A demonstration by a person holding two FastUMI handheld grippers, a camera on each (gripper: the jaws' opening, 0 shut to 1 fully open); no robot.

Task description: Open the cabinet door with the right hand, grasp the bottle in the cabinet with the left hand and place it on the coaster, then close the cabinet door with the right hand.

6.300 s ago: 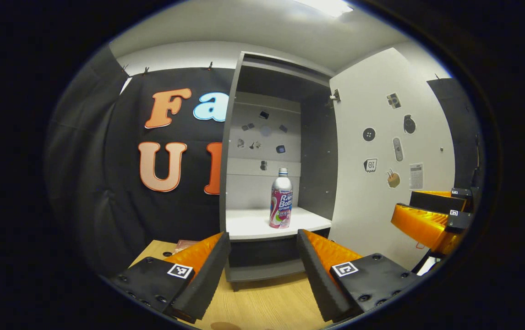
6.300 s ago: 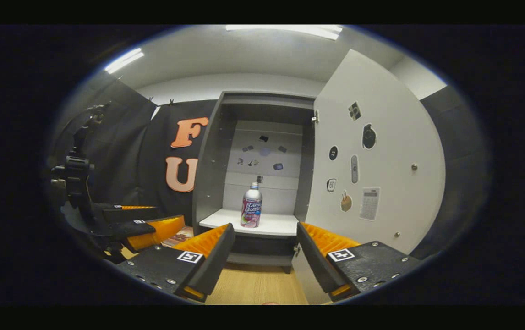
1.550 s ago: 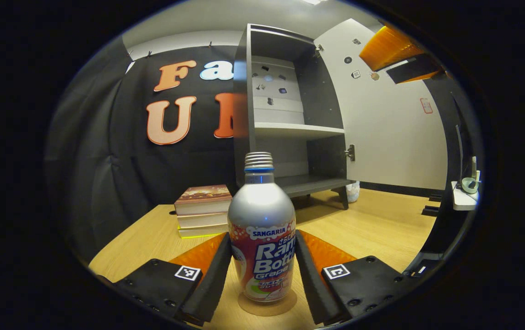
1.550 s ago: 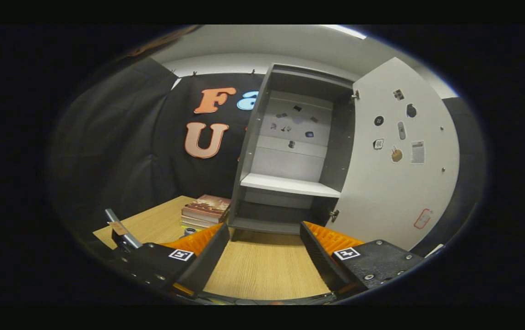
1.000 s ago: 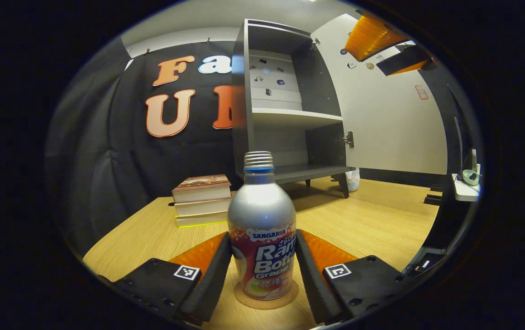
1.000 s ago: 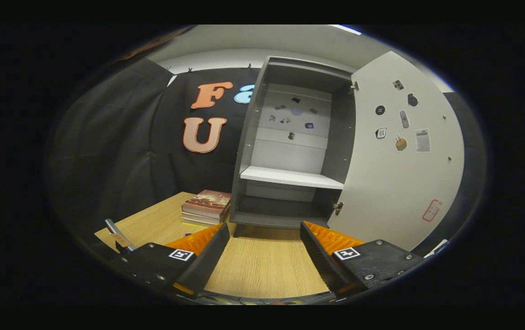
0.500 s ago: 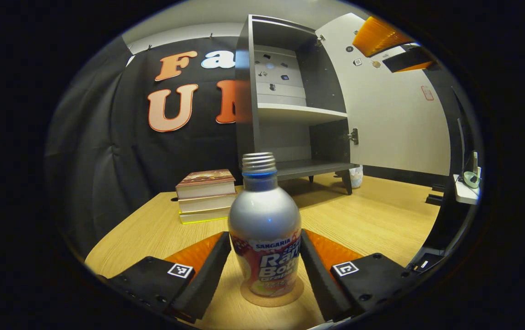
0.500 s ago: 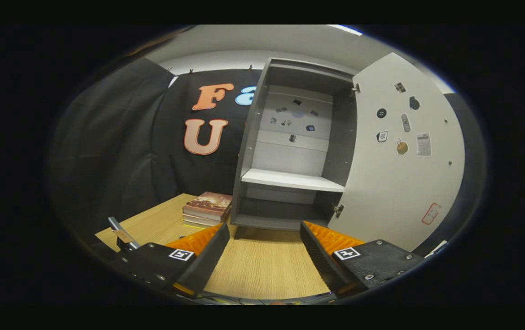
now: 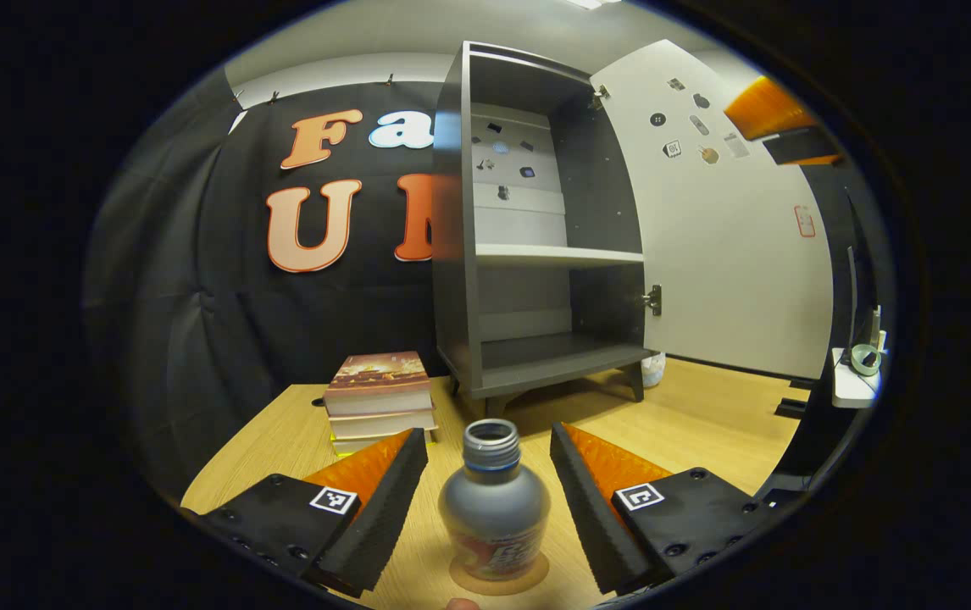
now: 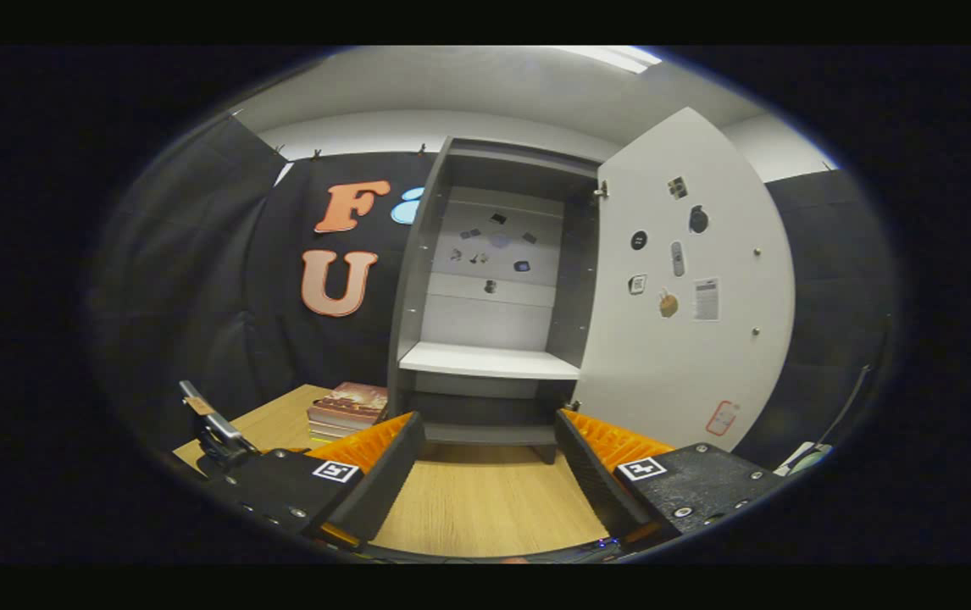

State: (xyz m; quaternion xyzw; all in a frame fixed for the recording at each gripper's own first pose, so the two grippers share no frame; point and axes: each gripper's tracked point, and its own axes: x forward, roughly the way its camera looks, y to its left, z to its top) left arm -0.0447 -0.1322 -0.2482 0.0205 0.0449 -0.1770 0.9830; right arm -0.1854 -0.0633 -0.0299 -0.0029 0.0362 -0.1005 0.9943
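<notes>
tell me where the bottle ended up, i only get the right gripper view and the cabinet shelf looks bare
observer: In the left gripper view the bottle stands upright on the coaster on the table.
operator: is the left gripper clamped on it
observer: No. The left gripper is open, with a gap between each finger and the bottle.
operator: where does my gripper sit next to the door
observer: The left gripper view shows the right gripper high up, in front of the open door near its free edge. I cannot tell whether it touches the door.
</notes>
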